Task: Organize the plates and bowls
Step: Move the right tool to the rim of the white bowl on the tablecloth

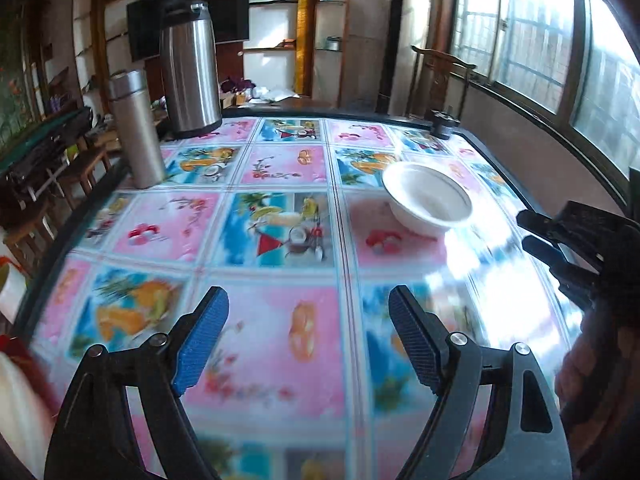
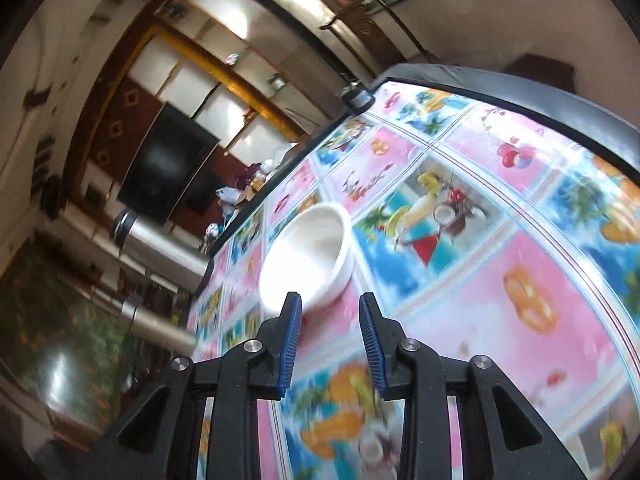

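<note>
A white bowl (image 2: 306,256) sits centre-frame on the glossy worktop (image 2: 500,280) — likely rigid, slippery, breakable, best pinched at its rim — right gripper (image 2: 330,344) fingers narrowly parted just beside it, left gripper (image 1: 308,336) fingers wide, empty.

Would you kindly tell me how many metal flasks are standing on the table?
2: a large flask at the far left corner, and a slimmer flask nearer, along the left edge. Others may sit outside view.

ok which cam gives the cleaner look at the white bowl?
Left wrist. The white bowl sits upright on the tablecloth, whole rim and inside visible, fairly sharp. Right wrist shows the white bowl closer but rolled and motion-blurred, with the right gripper finger overlapping its near rim.
</note>
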The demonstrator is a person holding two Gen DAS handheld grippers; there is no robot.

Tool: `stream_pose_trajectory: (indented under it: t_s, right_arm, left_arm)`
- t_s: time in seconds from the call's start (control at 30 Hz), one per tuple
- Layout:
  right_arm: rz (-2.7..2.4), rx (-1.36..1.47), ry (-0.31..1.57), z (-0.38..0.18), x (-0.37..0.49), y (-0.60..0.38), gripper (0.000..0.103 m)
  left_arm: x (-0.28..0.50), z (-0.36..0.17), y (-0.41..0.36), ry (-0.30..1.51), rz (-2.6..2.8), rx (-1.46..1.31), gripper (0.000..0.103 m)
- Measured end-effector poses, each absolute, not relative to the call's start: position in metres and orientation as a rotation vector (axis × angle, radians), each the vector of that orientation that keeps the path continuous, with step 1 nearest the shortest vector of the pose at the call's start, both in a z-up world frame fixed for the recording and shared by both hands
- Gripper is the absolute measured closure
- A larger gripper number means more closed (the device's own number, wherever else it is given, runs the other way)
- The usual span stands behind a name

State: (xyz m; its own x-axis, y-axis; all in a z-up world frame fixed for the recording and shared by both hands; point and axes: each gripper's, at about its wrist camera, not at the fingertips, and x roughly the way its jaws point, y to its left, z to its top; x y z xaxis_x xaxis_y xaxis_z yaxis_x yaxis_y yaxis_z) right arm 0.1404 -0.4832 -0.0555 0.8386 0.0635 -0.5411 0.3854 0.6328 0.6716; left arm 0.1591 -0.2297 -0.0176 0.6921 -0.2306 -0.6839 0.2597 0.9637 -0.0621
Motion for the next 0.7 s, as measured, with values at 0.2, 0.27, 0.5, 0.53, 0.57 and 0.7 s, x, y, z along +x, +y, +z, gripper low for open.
stream_pose_trajectory:
  t_s: [0.2,0.27,0.5,0.53,0.57,0.7]
  right_arm:
    - [-0.217,0.945,0.632,-0.072,0.204,-0.5,0.07]
    - [-0.255,0.95,0.673,-0.08,0.222,-0.501,0.07]
    - [-0.328,0.88,0.73,-0.092,0.246,-0.489,0.07]
    - [-0.336,0.871,0.737,-0.093,0.247,-0.488,0.075]
    - [-0.338,0.87,0.74,-0.094,0.246,-0.486,0.078]
    - [-0.348,0.852,0.755,-0.093,0.239,-0.482,0.09]
  left_arm:
    - [0.18,-0.045,-0.233,0.75,-0.24,0.083,0.02]
    - [0.188,-0.053,-0.224,0.794,-0.239,0.057,0.02]
    - [0.192,-0.053,-0.209,0.816,-0.246,-0.028,0.02]
    - [0.192,-0.053,-0.208,0.818,-0.245,-0.033,0.02]
    - [0.194,-0.054,-0.207,0.82,-0.244,-0.036,0.02]
    - [0.196,-0.054,-0.204,0.82,-0.237,-0.042,0.02]
